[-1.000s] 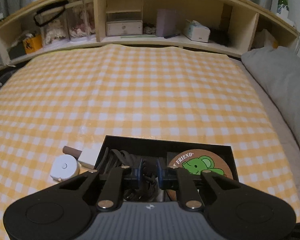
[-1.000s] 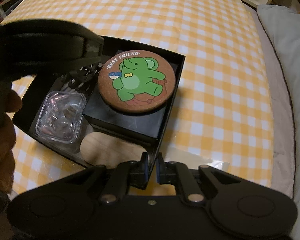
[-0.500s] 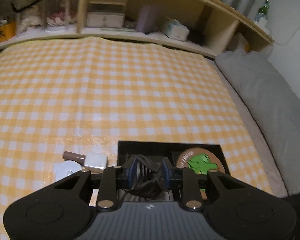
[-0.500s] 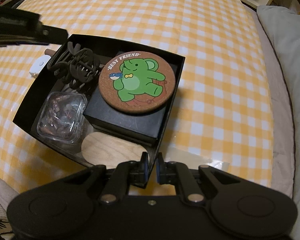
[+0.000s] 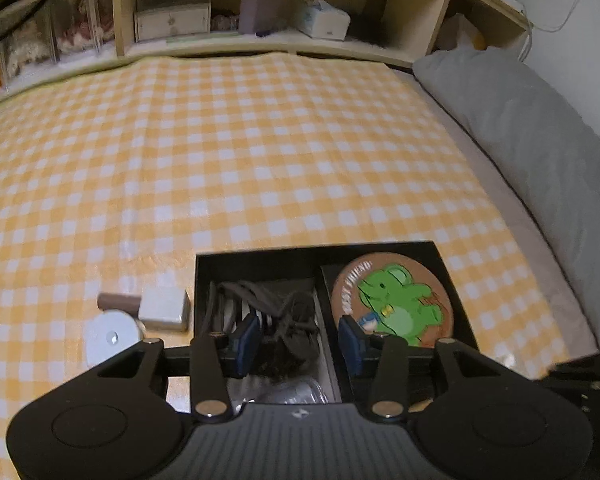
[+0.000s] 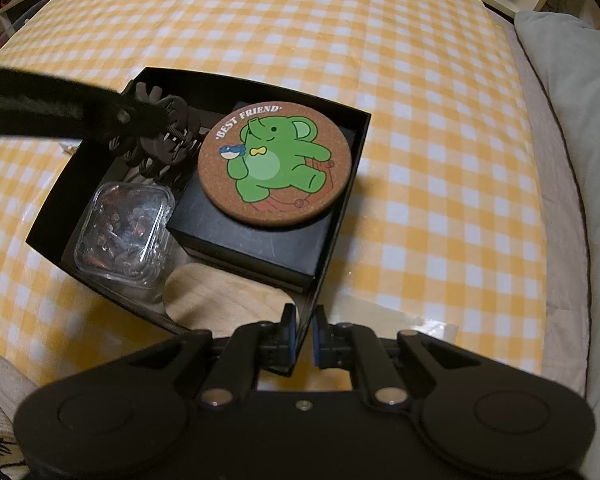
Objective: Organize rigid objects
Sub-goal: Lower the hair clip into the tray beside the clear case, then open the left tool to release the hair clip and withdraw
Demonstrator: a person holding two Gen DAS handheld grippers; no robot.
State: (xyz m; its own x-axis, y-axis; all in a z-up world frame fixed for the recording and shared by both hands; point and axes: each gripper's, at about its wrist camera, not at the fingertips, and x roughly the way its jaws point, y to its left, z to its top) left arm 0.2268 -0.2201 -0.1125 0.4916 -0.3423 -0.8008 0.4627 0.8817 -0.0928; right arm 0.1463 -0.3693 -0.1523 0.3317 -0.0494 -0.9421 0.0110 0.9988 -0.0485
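Just below the opening left gripper (image 5: 299,338), hair claw (image 5: 288,320) inside black box (image 5: 260,258).

Dim warm indoor light; fisheye bending at edges; slight motion blur; dark corners

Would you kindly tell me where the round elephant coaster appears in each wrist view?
Left wrist view: the elephant coaster lies lower right, in the black box's right part.
Right wrist view: coaster at centre, atop a smaller black box.
Shared landmark: the dark hair claw beside it.
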